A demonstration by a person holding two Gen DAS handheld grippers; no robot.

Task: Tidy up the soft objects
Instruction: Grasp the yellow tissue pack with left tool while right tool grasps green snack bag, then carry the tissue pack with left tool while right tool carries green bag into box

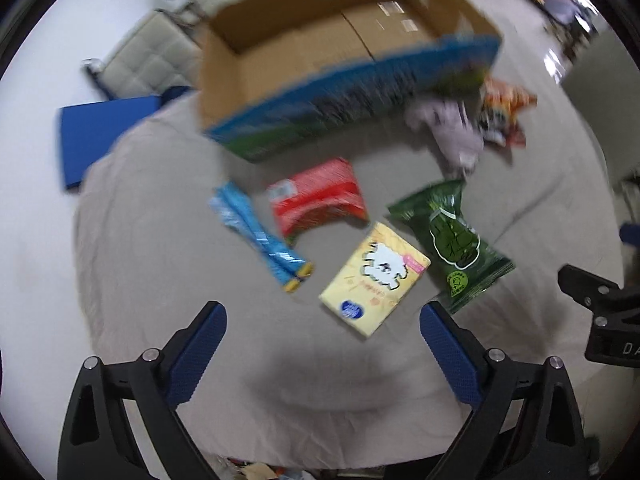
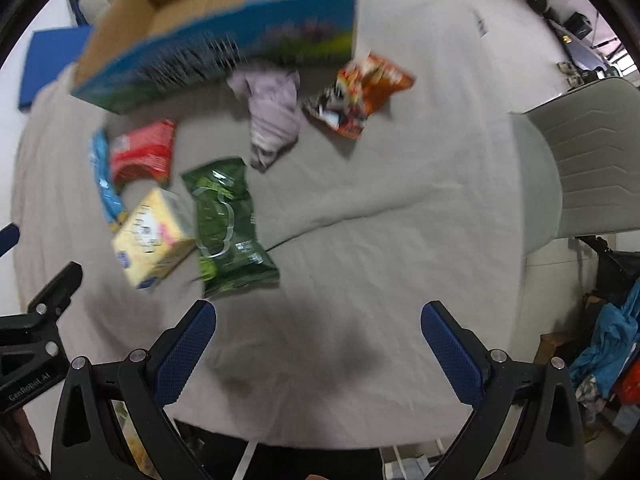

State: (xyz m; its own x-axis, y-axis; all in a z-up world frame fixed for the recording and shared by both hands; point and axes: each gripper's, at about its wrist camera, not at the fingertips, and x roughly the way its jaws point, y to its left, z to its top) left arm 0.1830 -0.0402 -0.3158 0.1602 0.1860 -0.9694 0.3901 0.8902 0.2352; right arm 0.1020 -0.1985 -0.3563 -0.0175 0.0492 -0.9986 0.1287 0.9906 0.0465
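Motion blur smears the cardboard box (image 1: 304, 52) print. Before it, on the grey cloth (image 1: 160, 240), lie blue sticks (image 1: 256, 236), red pack (image 1: 320, 200), yellow tissue pack (image 1: 376, 280), green bag (image 1: 452, 236). Left gripper (image 1: 322, 344) and right gripper (image 2: 318, 344) hover above, tongs wide, holding nothing.

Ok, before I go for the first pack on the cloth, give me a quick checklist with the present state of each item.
1. Left tongs open and holding nothing: ok.
2. Right tongs open and holding nothing: ok.
3. Open cardboard box with blue printed side has room inside: ok, its floor looks bare.
4. Yellow rectangular tissue pack lying free, nothing on top: ok.
5. Green crinkly snack bag apart from the yellow pack: cannot tell; in the right wrist view their edges look very close.
6. Sharp view for aiming: not ok, both views are motion-blurred.
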